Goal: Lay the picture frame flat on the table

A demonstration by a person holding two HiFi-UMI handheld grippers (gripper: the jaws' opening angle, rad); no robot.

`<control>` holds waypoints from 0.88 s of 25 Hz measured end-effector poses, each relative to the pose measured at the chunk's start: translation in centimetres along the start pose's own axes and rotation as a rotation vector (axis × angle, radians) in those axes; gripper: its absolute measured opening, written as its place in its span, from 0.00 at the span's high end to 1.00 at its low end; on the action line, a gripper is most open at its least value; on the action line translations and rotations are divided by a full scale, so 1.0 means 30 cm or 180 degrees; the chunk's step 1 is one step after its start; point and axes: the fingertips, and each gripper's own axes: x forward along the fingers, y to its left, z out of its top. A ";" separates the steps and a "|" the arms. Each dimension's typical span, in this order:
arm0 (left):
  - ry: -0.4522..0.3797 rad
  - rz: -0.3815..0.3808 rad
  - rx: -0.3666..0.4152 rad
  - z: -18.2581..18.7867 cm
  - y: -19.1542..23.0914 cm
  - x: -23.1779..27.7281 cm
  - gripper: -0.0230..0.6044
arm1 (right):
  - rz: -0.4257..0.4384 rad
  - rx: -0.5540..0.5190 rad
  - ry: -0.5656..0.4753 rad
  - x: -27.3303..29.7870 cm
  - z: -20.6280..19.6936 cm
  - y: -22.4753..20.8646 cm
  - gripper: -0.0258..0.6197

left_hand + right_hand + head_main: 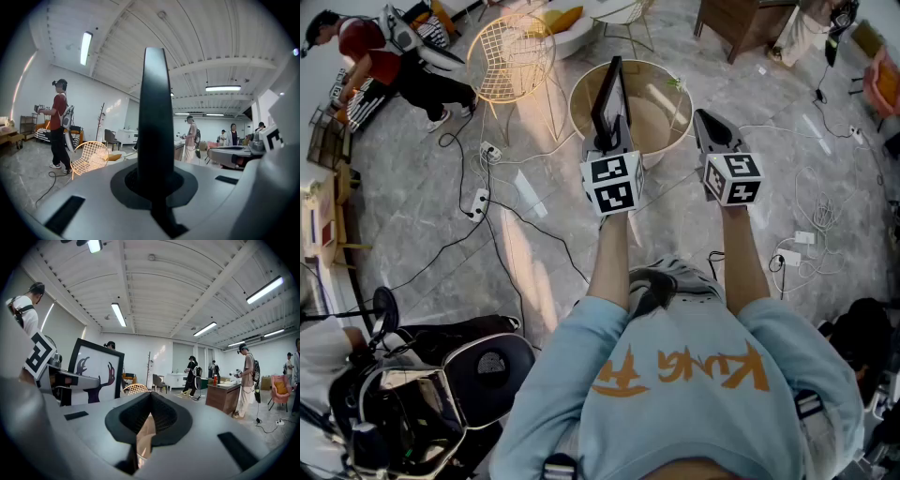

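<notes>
Left gripper (614, 139) clamped on picture frame (609, 94): frame upright over the far round table (662, 69), long axis vertical, face turned right. Right gripper (710, 127) closed, empty.

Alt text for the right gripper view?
The right gripper, jaws shut and empty, fills the foreground. To its left, the left gripper holds a black picture frame upright, showing a print of dark hands. Several people stand behind.

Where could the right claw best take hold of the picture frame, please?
Likely its top border, from above, straddling the thin edge: the picture frame stands upright, the left claw pinches it low down, and its top is free. The right claw is shut; open it first.
</notes>
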 end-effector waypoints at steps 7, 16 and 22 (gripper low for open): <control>-0.0124 0.0005 0.0000 0.036 -0.002 -0.030 0.92 | 0.0004 -0.0004 -0.0031 -0.031 0.004 -0.002 0.96; -0.0135 0.0066 -0.0002 0.024 0.049 -0.008 0.92 | 0.0003 0.0094 -0.0068 0.026 0.013 -0.006 0.96; -0.0169 0.0022 -0.0057 0.040 0.078 0.017 0.92 | -0.0029 0.0055 -0.0089 0.055 0.034 -0.007 0.96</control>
